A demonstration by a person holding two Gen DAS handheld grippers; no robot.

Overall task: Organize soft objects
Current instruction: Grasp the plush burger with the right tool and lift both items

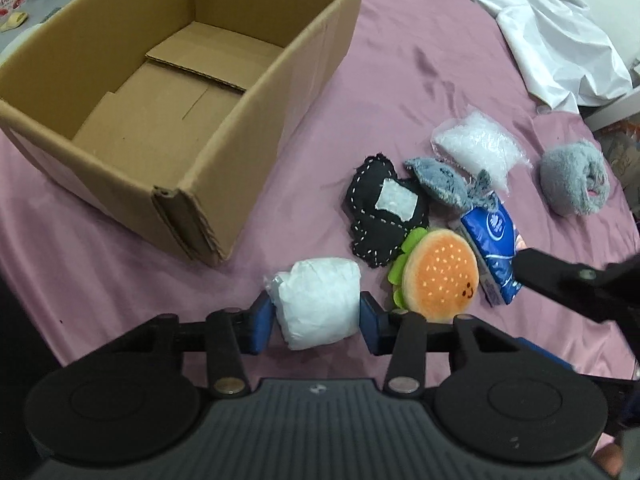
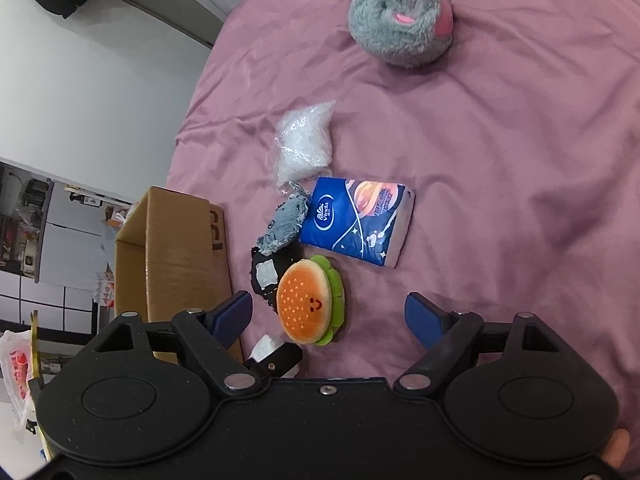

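Between the blue pads of the left gripper (image 1: pixel 318 322) sits a white bundle (image 1: pixel 318 306), a soft wad wrapped in thin plastic, resting on the pink sheet (image 1: pixel 400 92). The pads flank it on either side and look pressed against its flanks, so the jaws read as narrowed onto the bundle; whether the grip is firm cannot be told. The bundle's long axis runs roughly across the jaws, pad to pad.

Up and to the left of that gripper, well within reach, stands the open box (image 1: pixel 256 92), its near corner close to the bundle. By judgement, the coming move is a lift and a carry over that wall, and the left hand is plainly the nearer one to the box.

The right gripper (image 2: pixel 328 316) hangs wide, nothing between its pads, just short of the burger plush (image 2: pixel 306 306), which lies ahead and slightly left of centre. Beyond it lie the black pouch (image 2: pixel 264 274), a grey cloth (image 2: pixel 282 228), the tissue pack (image 2: pixel 356 224), a clear bag (image 2: pixel 306 144) and, well apart, a grey fluffy ball (image 2: pixel 400 20).

Only the left wrist view shows the box's bare inside; the right wrist view shows just its outer wall, but gives the tissue pack whole.
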